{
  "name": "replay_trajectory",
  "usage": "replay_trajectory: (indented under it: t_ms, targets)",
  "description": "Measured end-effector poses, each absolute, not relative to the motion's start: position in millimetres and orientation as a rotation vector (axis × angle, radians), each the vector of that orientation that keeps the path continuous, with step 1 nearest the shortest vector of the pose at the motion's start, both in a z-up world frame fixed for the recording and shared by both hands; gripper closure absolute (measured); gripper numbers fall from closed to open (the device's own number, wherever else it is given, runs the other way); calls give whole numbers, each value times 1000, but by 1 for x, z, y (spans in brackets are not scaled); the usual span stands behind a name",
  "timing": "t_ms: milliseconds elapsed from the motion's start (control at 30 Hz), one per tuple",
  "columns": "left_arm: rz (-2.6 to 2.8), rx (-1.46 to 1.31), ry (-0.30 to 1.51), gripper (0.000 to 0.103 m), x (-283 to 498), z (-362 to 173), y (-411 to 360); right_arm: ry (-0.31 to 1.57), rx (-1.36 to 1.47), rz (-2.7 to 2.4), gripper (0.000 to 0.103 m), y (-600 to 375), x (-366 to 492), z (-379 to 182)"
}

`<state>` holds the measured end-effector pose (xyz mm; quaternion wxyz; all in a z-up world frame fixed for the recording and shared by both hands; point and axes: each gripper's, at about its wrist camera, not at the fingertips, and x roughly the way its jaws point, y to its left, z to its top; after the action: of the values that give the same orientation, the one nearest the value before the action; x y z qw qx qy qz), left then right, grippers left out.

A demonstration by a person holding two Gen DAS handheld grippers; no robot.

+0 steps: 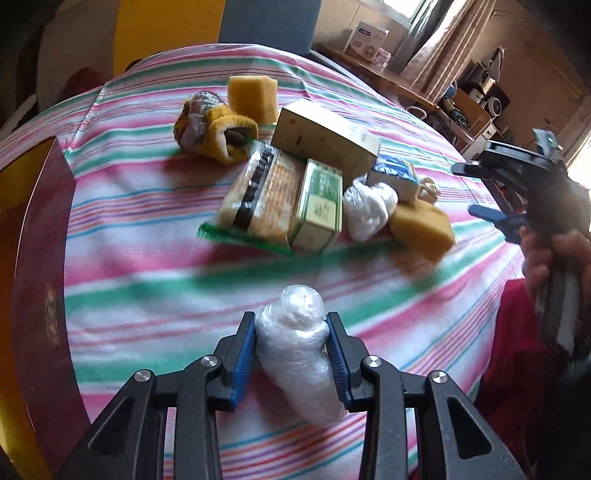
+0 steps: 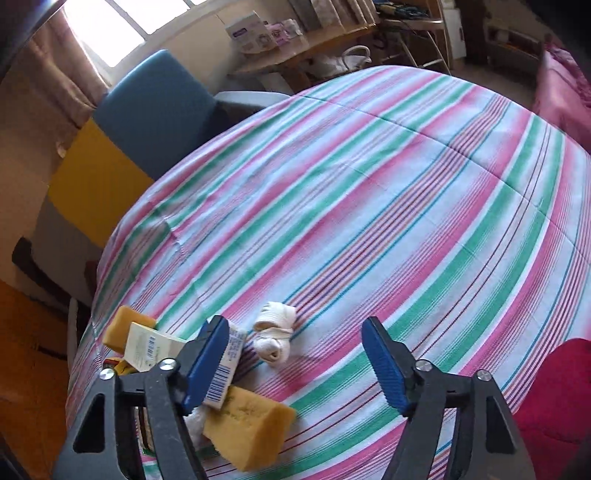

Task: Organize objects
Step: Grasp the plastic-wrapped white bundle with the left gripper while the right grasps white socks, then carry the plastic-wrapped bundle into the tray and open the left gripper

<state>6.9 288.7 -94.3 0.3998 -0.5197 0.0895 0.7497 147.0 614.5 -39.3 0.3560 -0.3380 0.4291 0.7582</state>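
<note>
My left gripper [image 1: 291,325] is shut on a clear plastic-wrapped roll [image 1: 299,347], held above the striped cloth [image 1: 147,266]. Ahead lies a pile: a green box [image 1: 319,206], a wrapped biscuit pack [image 1: 258,192], a cream box [image 1: 325,136], a white plastic bundle [image 1: 367,208], yellow sponges [image 1: 423,225] [image 1: 253,96] and a furry yellow item [image 1: 214,125]. My right gripper [image 2: 295,343] is open and empty above the cloth [image 2: 369,184]; it also shows at the right of the left wrist view [image 1: 491,192]. A rolled white sock [image 2: 275,332] lies just beyond its left finger. A sponge [image 2: 247,432] and a barcode box [image 2: 227,373] lie beside it.
A dark red box [image 1: 40,258] stands at the left edge of the table. A blue chair [image 2: 159,114] and a yellow panel [image 2: 92,181] stand behind the table. A wooden shelf with boxes [image 2: 258,33] lines the wall. Red fabric [image 2: 557,406] lies at the near right.
</note>
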Motion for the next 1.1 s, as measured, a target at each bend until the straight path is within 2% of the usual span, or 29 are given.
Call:
replay_trajectory:
  t_ms: [100, 200, 800, 833, 867, 967, 1100]
  targets:
    - [1907, -1286, 228, 66, 11, -96, 282, 1080, -907, 1978, 44, 612, 140, -42]
    - [1909, -1283, 223, 66, 11, -97, 281, 1045, -942, 1995, 48, 610, 131, -44]
    - [1920, -1252, 196, 65, 14, -103, 290, 1007, -1076, 2013, 51, 611, 89, -68]
    - [1920, -1252, 197, 65, 15, -104, 290, 992, -1090, 2006, 55, 611, 87, -70]
    - [1921, -1250, 198, 65, 15, -104, 290, 958, -1131, 1989, 79, 610, 82, -74]
    - [1924, -1245, 200, 66, 17, -104, 291, 877, -1199, 1978, 78, 605, 74, -78]
    - [1926, -1239, 201, 66, 19, -105, 290, 942, -1201, 1978, 78, 610, 77, -83]
